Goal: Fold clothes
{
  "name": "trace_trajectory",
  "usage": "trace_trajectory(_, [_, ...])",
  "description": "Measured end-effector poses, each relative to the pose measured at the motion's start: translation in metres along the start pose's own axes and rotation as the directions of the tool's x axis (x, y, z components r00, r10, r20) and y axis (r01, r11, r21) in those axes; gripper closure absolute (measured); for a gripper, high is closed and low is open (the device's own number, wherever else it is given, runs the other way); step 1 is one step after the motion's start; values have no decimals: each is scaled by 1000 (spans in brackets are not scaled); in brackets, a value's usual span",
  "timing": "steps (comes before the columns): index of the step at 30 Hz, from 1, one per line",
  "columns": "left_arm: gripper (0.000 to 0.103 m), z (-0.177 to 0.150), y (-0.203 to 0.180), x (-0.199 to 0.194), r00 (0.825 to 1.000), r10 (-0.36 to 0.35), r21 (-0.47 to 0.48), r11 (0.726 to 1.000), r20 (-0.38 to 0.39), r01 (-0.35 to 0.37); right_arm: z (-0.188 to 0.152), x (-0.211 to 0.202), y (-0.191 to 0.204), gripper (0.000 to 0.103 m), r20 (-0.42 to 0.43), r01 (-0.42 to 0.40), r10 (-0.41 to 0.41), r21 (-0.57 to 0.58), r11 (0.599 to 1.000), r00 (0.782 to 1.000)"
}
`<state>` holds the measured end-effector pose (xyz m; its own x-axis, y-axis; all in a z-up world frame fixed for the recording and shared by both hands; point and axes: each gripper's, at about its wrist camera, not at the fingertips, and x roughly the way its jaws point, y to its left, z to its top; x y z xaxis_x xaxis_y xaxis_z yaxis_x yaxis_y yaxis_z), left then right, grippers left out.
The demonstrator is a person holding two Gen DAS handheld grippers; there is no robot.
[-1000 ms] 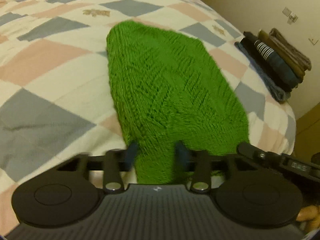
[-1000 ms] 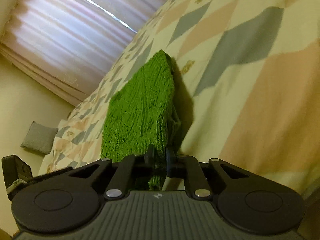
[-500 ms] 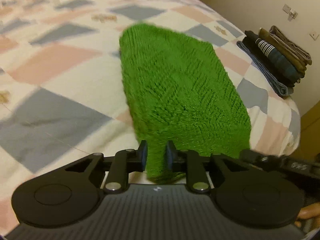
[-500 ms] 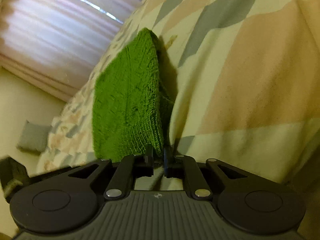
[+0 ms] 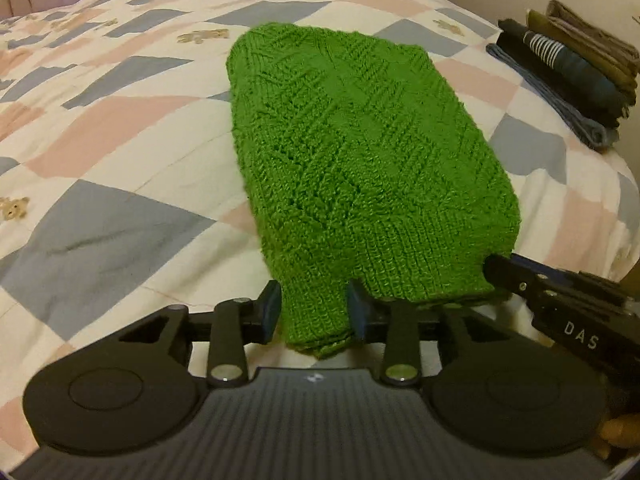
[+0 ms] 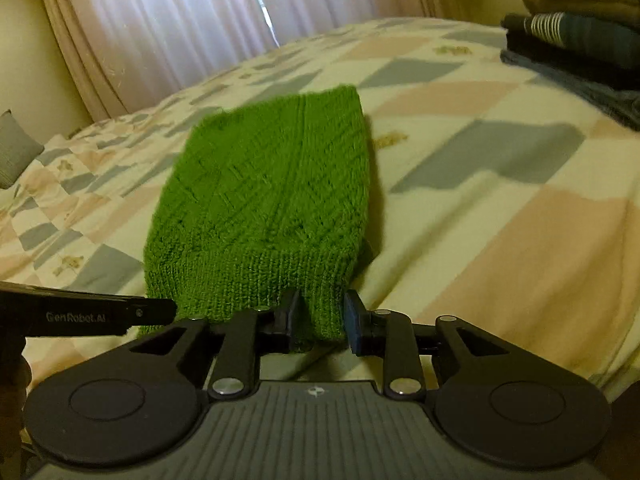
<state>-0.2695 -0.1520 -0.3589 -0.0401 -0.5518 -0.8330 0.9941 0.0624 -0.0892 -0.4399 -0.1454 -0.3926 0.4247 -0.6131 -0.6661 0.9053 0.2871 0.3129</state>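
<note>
A green knitted sweater (image 5: 360, 148) lies folded into a long flat rectangle on the patchwork bed (image 5: 120, 140). My left gripper (image 5: 314, 308) is open at the near hem, whose left corner sits loosely between the spread fingers. In the right wrist view the same sweater (image 6: 272, 192) stretches away from me. My right gripper (image 6: 320, 316) is open around the hem's right corner. Each gripper shows at the edge of the other's view: the right one (image 5: 560, 304) and the left one (image 6: 80, 316).
A stack of folded dark clothes (image 5: 572, 76) sits at the bed's far right edge, also seen as the stack (image 6: 580, 40). Pale curtains (image 6: 180, 20) hang behind the bed. A grey cushion (image 6: 16, 152) lies on the left. The quilt (image 6: 500, 220) spreads right of the sweater.
Both grippers were shut on the hem and carried it over while lifted. Now the sweater lies flat, and both sets of fingers have spread apart.
</note>
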Motion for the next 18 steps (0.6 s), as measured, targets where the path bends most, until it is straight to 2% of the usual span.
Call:
trace_trajectory(4, [72,0,-4,-17,999,41,20,999,21,-42,0,-16,2,73,12,-14,13,13,1000,1000])
trace_trajectory(7, [73,-6,-8,-29,998,64,23,998,28,-65,0,-30,4,65,21,-23,23,19,1000,1000])
trace_trajectory(8, [73,-8,-10,-34,998,63,24,998,30,-63,0,-34,5,60,23,-27,26,20,999,999])
trace_trajectory(18, [69,-29,-22,-76,994,72,58,995,78,-77,-5,-72,20,52,37,-47,47,18,999,998])
